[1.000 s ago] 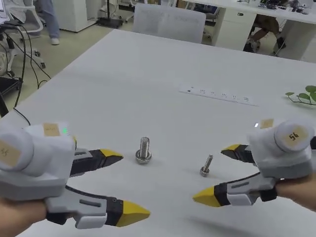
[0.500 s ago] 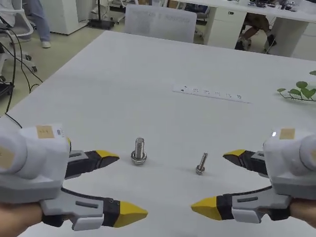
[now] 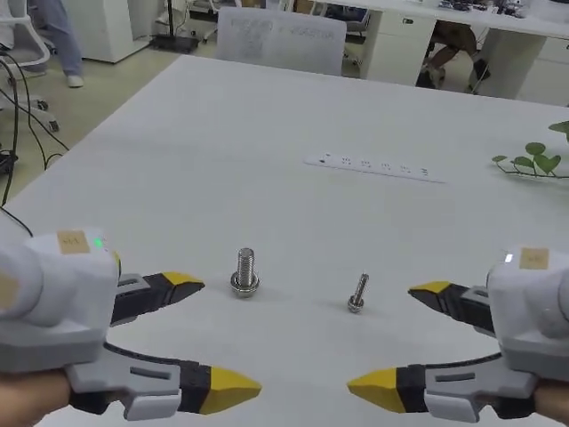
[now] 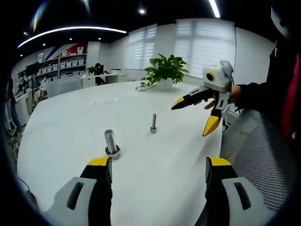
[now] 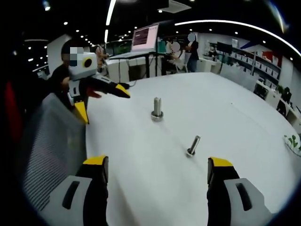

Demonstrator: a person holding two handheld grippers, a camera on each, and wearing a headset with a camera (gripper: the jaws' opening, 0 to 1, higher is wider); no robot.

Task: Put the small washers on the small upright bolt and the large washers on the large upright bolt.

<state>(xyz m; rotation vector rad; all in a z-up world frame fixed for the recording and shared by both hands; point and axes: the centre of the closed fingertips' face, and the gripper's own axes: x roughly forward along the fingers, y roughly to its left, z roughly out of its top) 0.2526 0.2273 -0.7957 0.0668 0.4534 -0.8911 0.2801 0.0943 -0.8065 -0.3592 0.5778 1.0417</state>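
On the white table (image 3: 267, 133), near its front edge in the head view, the large bolt (image 3: 245, 271) stands upright, thread upward, with a wider metal ring at its foot; whether that ring is the bolt's head or a washer cannot be determined. The small bolt (image 3: 357, 294) stands to the right of the large bolt, well apart from it and a little nearer the person, and it leans slightly off vertical. It too has a broader base resting on the table. The left gripper (image 3: 227, 336) is held to the left of the large bolt and nearer the person, clear of it. Its yellow-tipped jaws are spread wide with nothing between them. In the left gripper view the large bolt sits just ahead of the left-hand jaw tip without touching it. The right gripper (image 3: 382, 336) is held to the right of the large bolt, beyond the small bolt and apart from both. Its jaws are likewise parted wide and hold nothing. A white power strip (image 3: 373, 167) lies flat on the table, well behind the large bolt and to the right. A green plant (image 3: 533, 160) stands further right of the large bolt, at the table's far right side. A grey chair (image 3: 280, 36) stands at the table's far edge, well behind the large bolt.
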